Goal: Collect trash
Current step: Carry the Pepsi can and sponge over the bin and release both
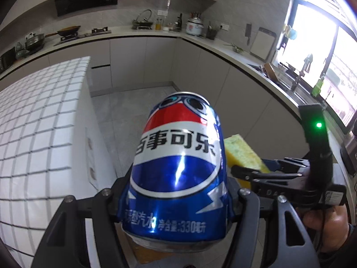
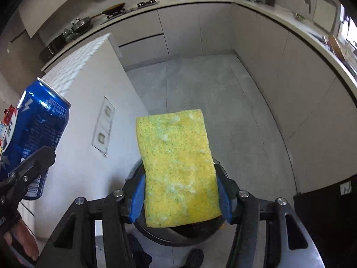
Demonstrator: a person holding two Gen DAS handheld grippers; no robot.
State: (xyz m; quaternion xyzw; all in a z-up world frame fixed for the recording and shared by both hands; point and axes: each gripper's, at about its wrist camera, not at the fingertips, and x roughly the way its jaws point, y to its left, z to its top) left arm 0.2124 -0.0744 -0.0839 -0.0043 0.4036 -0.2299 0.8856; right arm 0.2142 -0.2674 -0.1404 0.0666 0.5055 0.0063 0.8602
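Currently: left tool (image 1: 176, 203) clamped on can (image 1: 178, 169); right tool (image 2: 179, 197) clamped on sponge (image 2: 178, 167), directly over dark round bin (image 2: 178, 237) on the floor. Handling: centre each item above the rim, can likely second, before letting go.

Can (image 1: 178, 169) sits left of the sponge (image 2: 178, 167) (both over the floor (image 2: 200, 84)), counter (image 1: 142, 34) curving behind them.

Two close wrist views angled down, sharing kitchen floor (image 2: 200, 89) and tiled island (image 1: 40, 120).
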